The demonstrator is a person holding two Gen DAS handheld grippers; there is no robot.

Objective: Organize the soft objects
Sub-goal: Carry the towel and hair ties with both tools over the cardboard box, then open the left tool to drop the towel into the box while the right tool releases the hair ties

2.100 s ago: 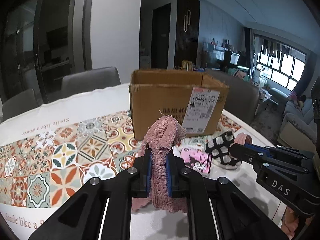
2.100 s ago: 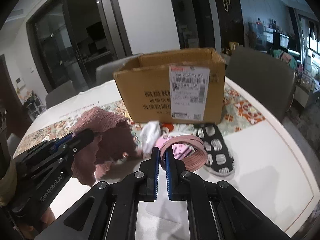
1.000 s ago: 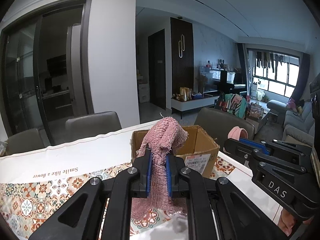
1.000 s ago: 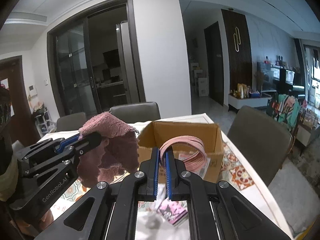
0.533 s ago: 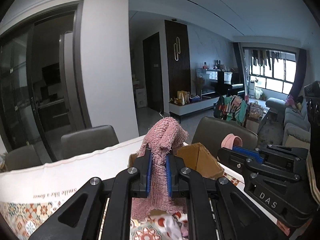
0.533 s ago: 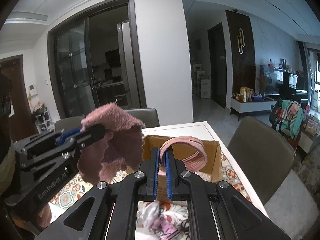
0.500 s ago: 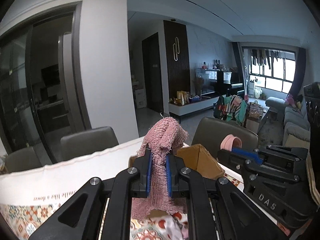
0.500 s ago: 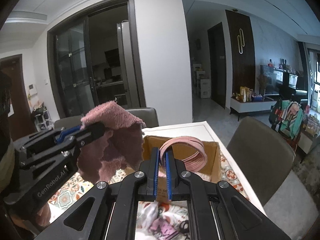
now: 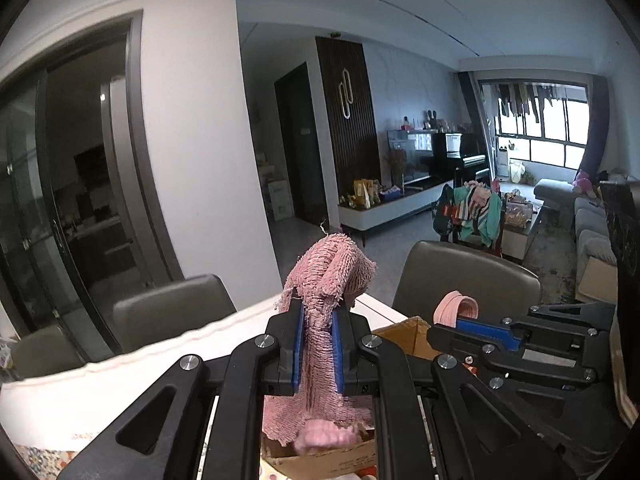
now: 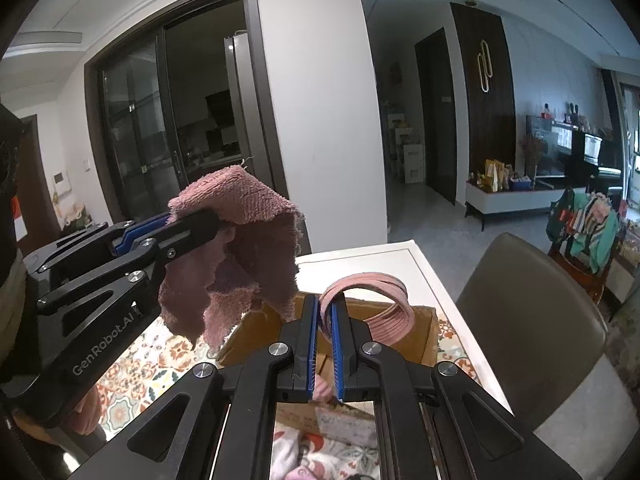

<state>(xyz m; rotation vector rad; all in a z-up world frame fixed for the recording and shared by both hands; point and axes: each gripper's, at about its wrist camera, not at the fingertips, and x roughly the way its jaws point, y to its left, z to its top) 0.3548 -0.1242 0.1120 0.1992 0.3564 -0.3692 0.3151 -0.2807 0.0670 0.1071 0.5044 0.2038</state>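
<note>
My left gripper (image 9: 318,320) is shut on a pink terry cloth (image 9: 332,272), which bunches above the pads and hangs below them. In the right wrist view the same cloth (image 10: 248,248) dangles from the left gripper (image 10: 200,220) over the left side of an open cardboard box (image 10: 424,336). My right gripper (image 10: 327,312) is shut on a pink looped band (image 10: 376,292) that arches over the box opening. The left wrist view shows the box (image 9: 408,338) below both grippers, and the band (image 9: 458,308) sticks up from the right gripper (image 9: 460,326).
The box stands on a table with a patterned tile mat (image 10: 160,360) and a white edge (image 10: 384,256). Grey chairs (image 10: 532,320) stand round the table. Small soft items (image 10: 312,456) lie in front of the box, low in the right wrist view.
Both grippers have travelled forward toward the box with their loads held. The box has slid lower in both views and now lies right under the cloth and the band.
</note>
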